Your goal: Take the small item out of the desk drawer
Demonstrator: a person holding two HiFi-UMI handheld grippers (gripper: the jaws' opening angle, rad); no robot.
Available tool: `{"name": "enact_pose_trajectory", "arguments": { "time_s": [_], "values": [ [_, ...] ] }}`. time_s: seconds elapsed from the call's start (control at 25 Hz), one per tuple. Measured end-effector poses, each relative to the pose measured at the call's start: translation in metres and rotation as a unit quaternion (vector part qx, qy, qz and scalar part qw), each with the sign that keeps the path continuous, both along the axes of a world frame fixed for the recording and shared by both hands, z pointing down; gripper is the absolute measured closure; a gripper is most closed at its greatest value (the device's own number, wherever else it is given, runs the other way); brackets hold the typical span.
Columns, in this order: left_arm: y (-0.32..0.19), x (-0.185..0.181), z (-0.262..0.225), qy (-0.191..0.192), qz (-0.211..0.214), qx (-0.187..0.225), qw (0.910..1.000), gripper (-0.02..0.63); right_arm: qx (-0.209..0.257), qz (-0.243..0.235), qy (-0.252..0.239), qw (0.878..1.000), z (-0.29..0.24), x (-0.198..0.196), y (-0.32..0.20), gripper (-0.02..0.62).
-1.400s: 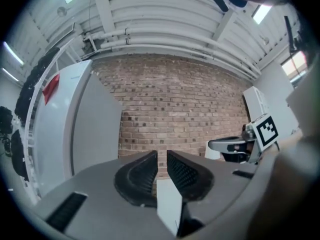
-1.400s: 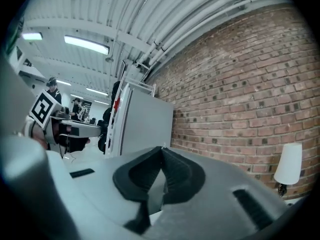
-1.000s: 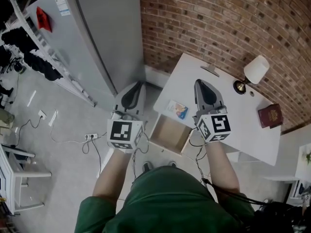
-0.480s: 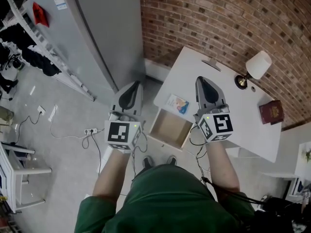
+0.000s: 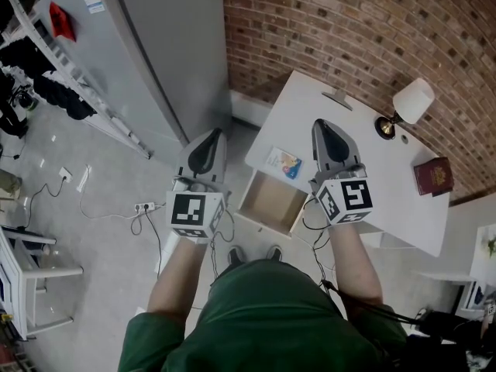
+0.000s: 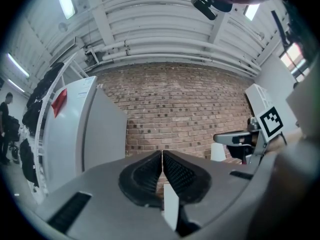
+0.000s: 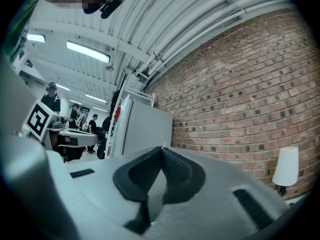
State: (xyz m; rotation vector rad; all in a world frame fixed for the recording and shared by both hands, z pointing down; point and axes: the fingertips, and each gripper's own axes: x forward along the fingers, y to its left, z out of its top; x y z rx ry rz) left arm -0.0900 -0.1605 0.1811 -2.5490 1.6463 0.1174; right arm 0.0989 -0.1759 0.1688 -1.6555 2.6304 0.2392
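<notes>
The white desk (image 5: 387,196) has its drawer (image 5: 271,203) pulled open, and the tan inside shows nothing. A small blue-and-white packet (image 5: 283,163) lies on the desk top just behind the drawer. My left gripper (image 5: 215,136) hangs over the floor left of the desk, shut and empty, its black pads (image 6: 145,176) touching in front of the brick wall. Over the desk, just right of the packet, my right gripper (image 5: 320,126) is also shut with nothing in it; its tips (image 7: 161,149) meet. Both point roughly level at the wall.
A white lamp (image 5: 411,103) and a dark red booklet (image 5: 432,177) stand on the desk's far right. A tall grey cabinet (image 5: 155,53) rises at the left beside the brick wall (image 5: 349,29). A power strip with cables (image 5: 143,206) lies on the floor. People stand far off (image 7: 52,101).
Both grippers keep their places and stay shut. Only the head view has shifted slightly.
</notes>
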Motion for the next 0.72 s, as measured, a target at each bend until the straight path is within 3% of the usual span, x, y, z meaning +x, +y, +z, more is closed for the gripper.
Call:
{"name": "enact_pose_trajectory", "arguments": {
  "time_s": [0.72],
  "values": [
    [-0.005,0.011,0.014,0.002,0.008,-0.016,0.9998,0.592,-0.014,-0.001,0.007,1.0,0.013,0.009,-0.001,0.594]
  ]
}}
